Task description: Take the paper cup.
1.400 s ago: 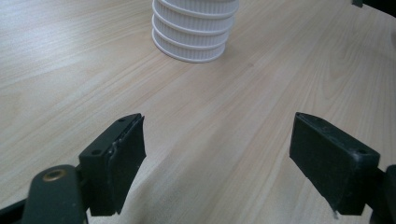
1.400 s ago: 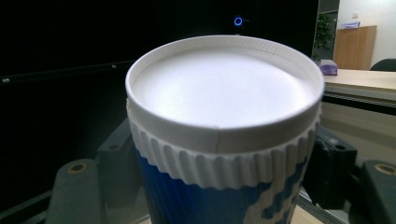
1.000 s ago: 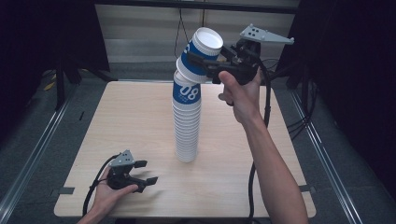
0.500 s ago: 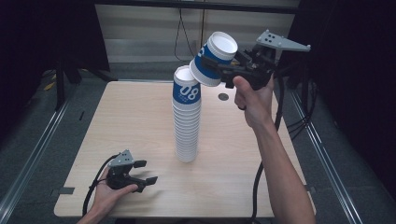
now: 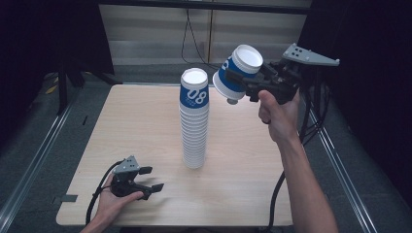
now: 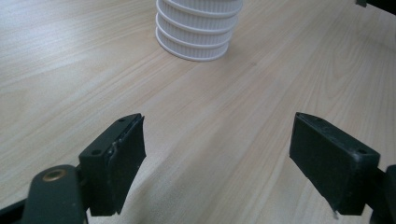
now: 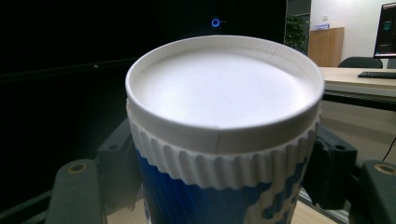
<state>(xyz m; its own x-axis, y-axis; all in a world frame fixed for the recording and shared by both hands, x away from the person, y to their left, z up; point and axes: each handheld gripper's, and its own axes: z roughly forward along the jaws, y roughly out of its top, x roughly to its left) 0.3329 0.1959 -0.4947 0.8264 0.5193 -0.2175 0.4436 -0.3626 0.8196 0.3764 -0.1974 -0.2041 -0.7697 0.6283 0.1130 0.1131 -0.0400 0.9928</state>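
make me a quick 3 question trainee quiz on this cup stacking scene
1. True or false: the right claw is shut on a blue and white paper cup held in the air beside the tall stack of upside-down paper cups.
2. Which way does the held cup lie? A upright, B tilted with its base toward the high camera, C flat on the table.
3. Fill in: the left claw rests on the light wooden table with its jaws ____.

Key: 1 true; 2 B; 3 open, with nothing between them.
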